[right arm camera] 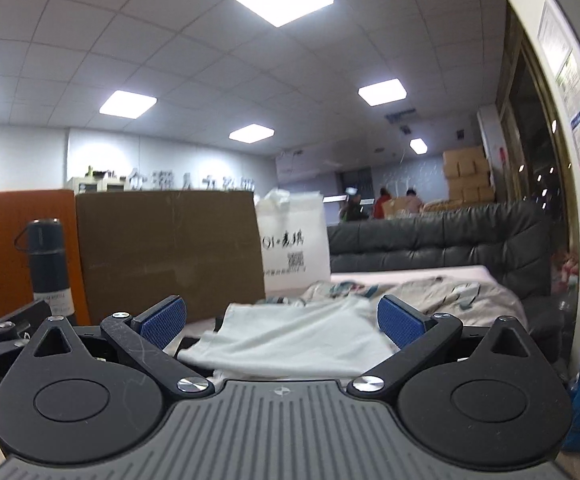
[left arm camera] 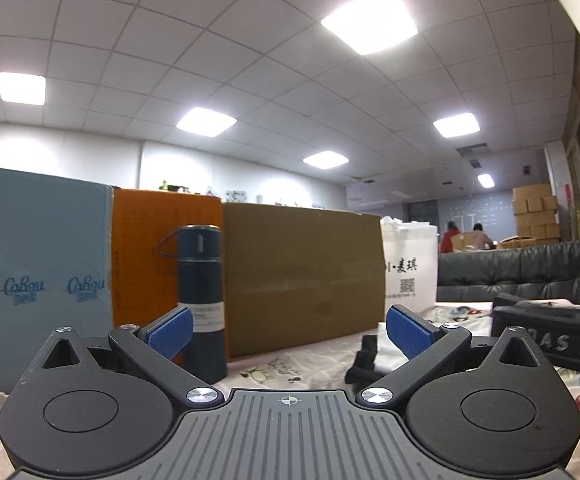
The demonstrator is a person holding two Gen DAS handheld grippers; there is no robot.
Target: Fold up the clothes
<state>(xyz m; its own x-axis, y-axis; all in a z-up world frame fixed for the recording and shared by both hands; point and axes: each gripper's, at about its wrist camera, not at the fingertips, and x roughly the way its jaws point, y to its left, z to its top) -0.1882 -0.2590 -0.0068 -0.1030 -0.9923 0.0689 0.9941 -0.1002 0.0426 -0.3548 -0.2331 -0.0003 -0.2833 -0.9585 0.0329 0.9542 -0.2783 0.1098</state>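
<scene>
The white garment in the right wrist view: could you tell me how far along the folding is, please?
Done: nothing looks folded; the white garment lies rumpled on the patterned cloth. In hand: nothing; the right gripper is open and low in front of it, and the left gripper is open beside the thermos. Left: gripping the garment and every fold.

Both tools are held low and level, pointing forward. The left tool (left arm camera: 289, 332) has its blue pads (left arm camera: 170, 330) spread wide with nothing between them. Same deal with the right tool (right arm camera: 281, 322): jaws wide apart, pads (right arm camera: 399, 322) gripping nothing. The right tool's black body also shows at the right edge of the left camera's view.
</scene>
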